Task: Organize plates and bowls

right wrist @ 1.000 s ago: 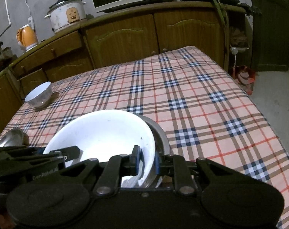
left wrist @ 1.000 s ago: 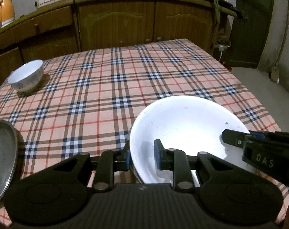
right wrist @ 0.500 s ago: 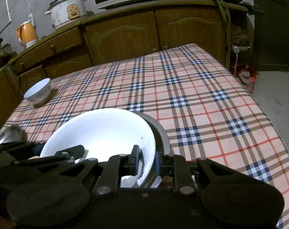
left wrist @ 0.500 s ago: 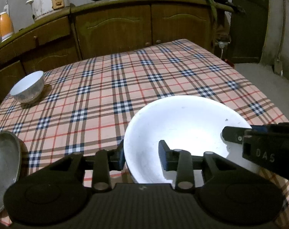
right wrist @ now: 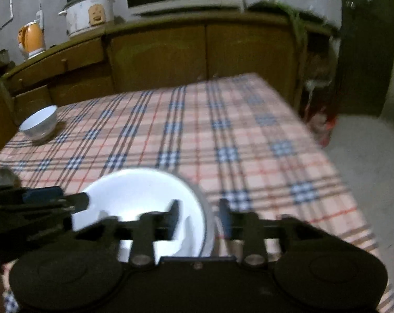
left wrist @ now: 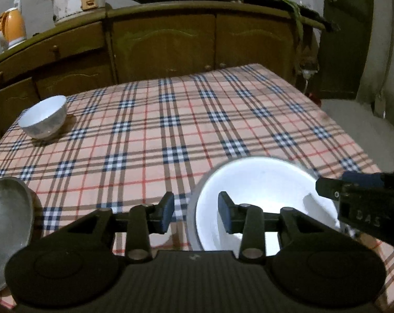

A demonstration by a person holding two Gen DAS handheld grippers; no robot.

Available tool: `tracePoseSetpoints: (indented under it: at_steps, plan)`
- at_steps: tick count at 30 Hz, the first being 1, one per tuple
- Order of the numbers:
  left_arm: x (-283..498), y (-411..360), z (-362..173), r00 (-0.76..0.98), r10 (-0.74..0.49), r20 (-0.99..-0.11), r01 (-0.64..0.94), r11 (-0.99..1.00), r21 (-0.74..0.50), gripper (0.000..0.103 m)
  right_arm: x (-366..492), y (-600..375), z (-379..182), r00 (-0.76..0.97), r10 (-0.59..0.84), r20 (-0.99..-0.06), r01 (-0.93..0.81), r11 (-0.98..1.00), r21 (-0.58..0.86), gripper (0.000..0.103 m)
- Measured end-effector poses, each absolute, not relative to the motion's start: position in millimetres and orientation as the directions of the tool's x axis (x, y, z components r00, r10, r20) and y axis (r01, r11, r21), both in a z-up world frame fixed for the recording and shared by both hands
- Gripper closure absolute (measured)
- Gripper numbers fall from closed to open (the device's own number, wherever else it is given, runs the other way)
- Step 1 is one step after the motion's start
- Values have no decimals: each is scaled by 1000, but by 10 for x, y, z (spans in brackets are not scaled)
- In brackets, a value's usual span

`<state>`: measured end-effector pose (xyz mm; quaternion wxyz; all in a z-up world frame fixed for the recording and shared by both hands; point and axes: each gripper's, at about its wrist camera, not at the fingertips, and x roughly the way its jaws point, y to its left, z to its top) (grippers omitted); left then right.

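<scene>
White and wide, the plate (left wrist: 264, 198) sits nested in a metal dish (right wrist: 208, 208) at the surface's (left wrist: 171, 130) near edge. Both tools — left tool (left wrist: 195, 210) and right tool (right wrist: 199, 216) — have just been opening, jaws spread astride its rim, pressing nothing. A careless withdrawal could clip that rim and tip the stack off the edge.

Left gripper (left wrist: 196, 212): jaws apart, just been opening, pads clear of bowl rim between them.
Right gripper (right wrist: 200, 217): jaws apart, just opened; rim between, untouched. Blurred.
Both: angled down.
</scene>
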<state>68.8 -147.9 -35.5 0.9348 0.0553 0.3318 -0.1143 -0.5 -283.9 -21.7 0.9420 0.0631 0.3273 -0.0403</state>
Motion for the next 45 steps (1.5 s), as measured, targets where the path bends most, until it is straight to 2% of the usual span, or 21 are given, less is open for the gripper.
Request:
tracePoseSetpoints:
  at_steps: [5,18,35,45]
  plan:
    - [708,-1404,-214,760,-179,-625,226,974,-3,63,-14,-2877,18,820,14,-573,84,986,145,47]
    - [725,-945,255,815,-106,-570,126,992,-5,51,286,-2335,486,841,135,-524,-30,979,203,46]
    - [981,-167,422,830,-3,-557,-12,1000,-23,50,776,-1447,720,823,243,-514,-156,966,207,45]
    - [1199,274,343,818,47,-573,-93,994,-51,50,1154,-997,684,797,294,-528,-220,955,199,45]
